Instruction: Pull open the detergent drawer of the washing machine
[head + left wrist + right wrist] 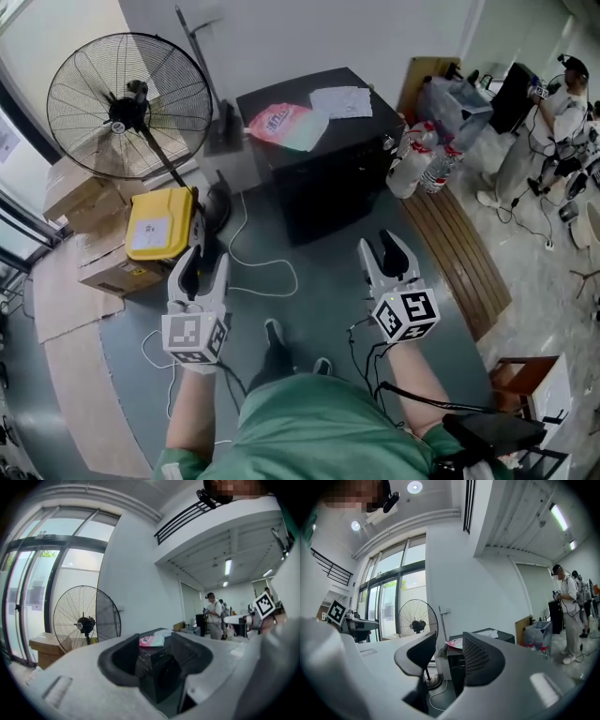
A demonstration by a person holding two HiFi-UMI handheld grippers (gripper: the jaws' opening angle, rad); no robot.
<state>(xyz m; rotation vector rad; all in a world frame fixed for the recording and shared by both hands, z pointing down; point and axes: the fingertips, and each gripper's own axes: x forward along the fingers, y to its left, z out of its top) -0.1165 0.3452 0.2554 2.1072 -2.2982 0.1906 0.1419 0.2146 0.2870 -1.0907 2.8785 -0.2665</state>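
I'm holding the left gripper (199, 258) and right gripper (380, 246) with jaws spread, gripping nothing. The black washing machine (323, 178) is standing on the floor ahead, well apart from both.

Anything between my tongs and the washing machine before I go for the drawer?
Nothing solid. Only floor with a white cable lying on it separates the left tongs and right tongs from the washing machine. The drawer itself can't be made out.
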